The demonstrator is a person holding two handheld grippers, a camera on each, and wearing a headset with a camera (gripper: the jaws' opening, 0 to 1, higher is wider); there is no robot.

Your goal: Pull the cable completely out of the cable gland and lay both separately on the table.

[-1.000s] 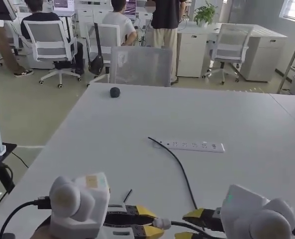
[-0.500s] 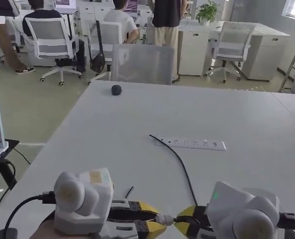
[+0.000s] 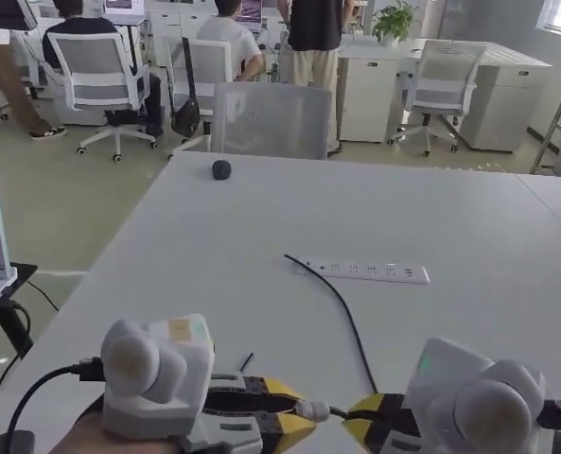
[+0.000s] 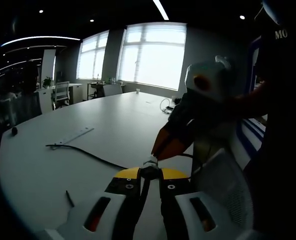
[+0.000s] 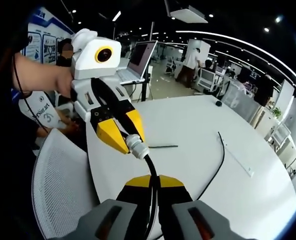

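A white cable gland [image 3: 310, 410] sits between the yellow jaws of my left gripper [image 3: 294, 417], which is shut on it just above the table's near edge. The black cable [image 3: 341, 312] leaves the gland and enters my right gripper [image 3: 360, 417], which is shut on it a short way to the right. Beyond that the cable trails across the white table [image 3: 431, 218] towards the power strip. In the left gripper view the gland [image 4: 149, 162] pokes out past the left gripper [image 4: 148, 173]. In the right gripper view the cable [image 5: 150, 167] runs from the gland [image 5: 137, 146] into the right gripper [image 5: 153, 181].
A white power strip [image 3: 370, 273] lies mid-table at the cable's far end. A small dark ball [image 3: 221, 169] rests near the far edge, and a short black piece [image 3: 246, 363] lies near the left gripper. A grey mesh chair [image 3: 271, 123] stands behind the table, with people at desks beyond.
The right gripper came in close to the gland, then edged slightly to the right along the cable. The left gripper stays shut on the gland. The head camera has tilted a little.
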